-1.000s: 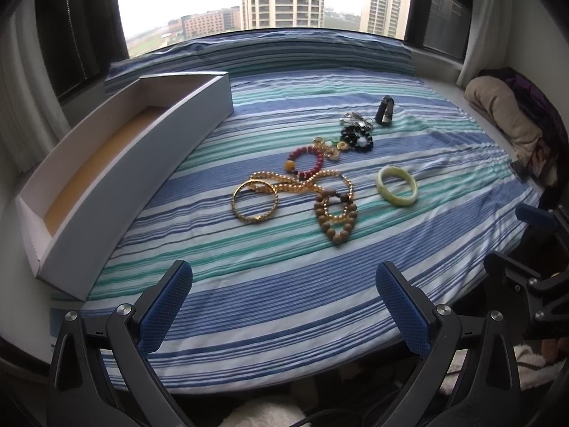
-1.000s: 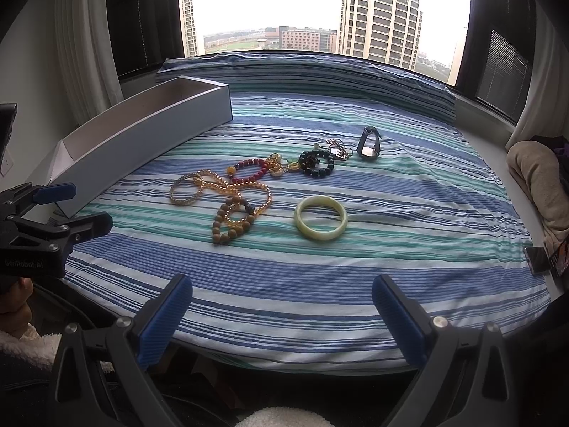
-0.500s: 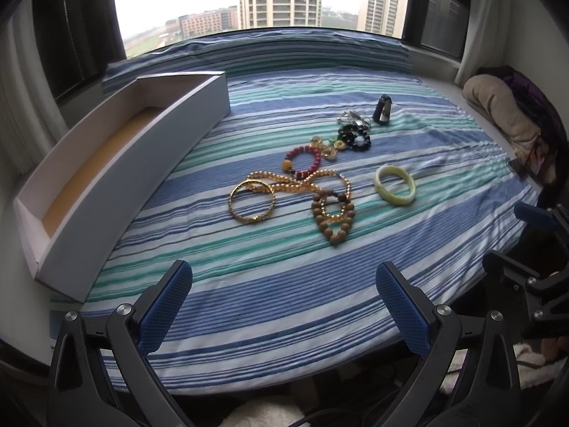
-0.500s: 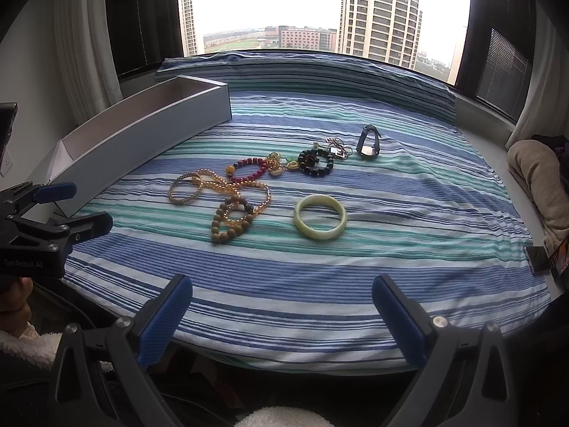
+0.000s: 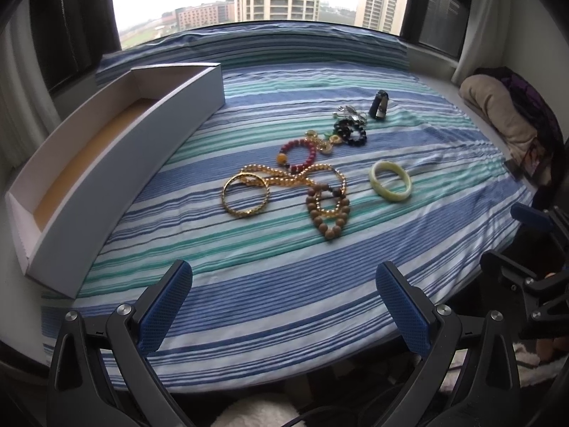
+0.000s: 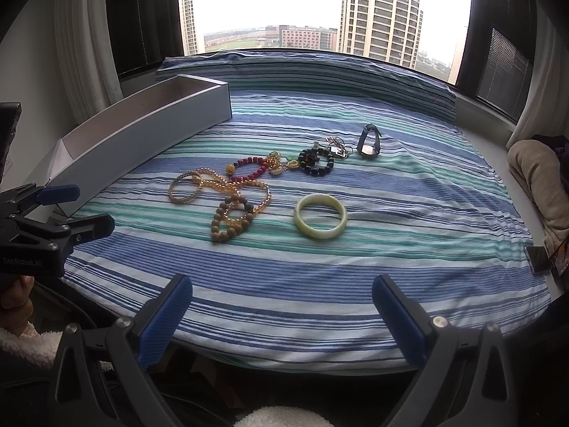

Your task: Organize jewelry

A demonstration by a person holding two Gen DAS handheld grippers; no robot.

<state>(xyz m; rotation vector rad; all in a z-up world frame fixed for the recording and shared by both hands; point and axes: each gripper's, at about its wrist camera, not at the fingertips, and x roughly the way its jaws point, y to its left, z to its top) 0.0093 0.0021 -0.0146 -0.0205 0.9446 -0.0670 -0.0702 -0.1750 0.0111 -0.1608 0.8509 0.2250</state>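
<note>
Jewelry lies loose on a striped sheet: a pale green bangle, a gold bangle, a wooden bead bracelet, a gold bead strand, a red bead bracelet, a black bead bracelet and a watch. A long white box lies at the left, holding nothing that I can see. My left gripper and right gripper hang open at the near edge, well short of the jewelry.
Folded beige and purple fabric sits at the right by the window ledge. A small dark flat object lies at the sheet's right edge. The window with tall buildings runs behind. The other gripper shows at each view's side.
Both views shift only slightly; the left view has drifted a little so the jewelry sits marginally higher. Nothing was touched or moved.
</note>
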